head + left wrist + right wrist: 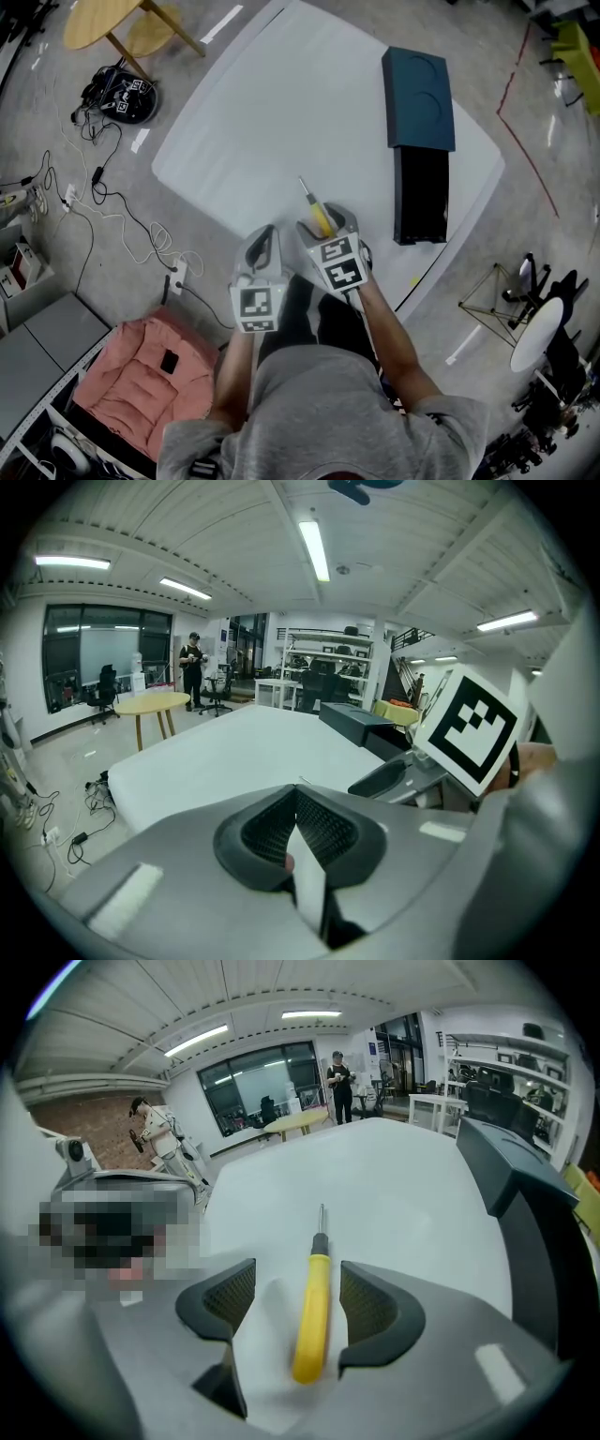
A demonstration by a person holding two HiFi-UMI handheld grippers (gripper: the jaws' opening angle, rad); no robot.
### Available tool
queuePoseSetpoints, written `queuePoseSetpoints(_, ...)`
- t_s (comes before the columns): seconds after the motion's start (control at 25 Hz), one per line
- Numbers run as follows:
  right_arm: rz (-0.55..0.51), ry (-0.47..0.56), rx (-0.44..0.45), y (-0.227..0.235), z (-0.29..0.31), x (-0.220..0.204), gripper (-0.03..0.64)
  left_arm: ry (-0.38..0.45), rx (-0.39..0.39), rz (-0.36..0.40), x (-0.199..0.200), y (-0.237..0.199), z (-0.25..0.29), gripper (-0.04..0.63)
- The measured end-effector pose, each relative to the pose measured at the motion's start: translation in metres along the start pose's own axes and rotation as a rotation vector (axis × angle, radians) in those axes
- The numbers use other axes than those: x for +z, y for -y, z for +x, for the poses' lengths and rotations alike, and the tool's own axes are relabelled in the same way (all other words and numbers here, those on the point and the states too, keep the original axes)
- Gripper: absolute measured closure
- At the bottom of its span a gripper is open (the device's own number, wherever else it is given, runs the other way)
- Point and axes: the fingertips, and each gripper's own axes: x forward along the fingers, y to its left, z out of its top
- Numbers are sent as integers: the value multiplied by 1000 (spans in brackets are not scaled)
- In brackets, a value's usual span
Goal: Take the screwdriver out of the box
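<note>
Between my right fingers point(373, 1309), which stand wide, the screwdriver point(314, 1312) lies flat on the white surface point(394, 1185). Its long axis runs straight along the way they point, butt toward me and tip away, and neither pad presses on it. It is out of the box point(421, 192), which sits well off to the right. My left fingers point(323, 829) are closed on nothing, just beside, so I judge the right hand is the nearer.

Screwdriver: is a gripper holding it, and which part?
No, nothing holds it. The yellow screwdriver lies on the white table between the open jaws of the right gripper, untouched.
</note>
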Motion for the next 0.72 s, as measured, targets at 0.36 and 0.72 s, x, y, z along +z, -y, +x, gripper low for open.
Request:
queuePoseSetpoints(0.36,-20,4,-41,5,-12,1,355,24,-3,9,9,1,-5,583)
queuePoseSetpoints(0.72,-43,104,-107,12,-48,30,428,74,-28,48,37,7,-12,583)
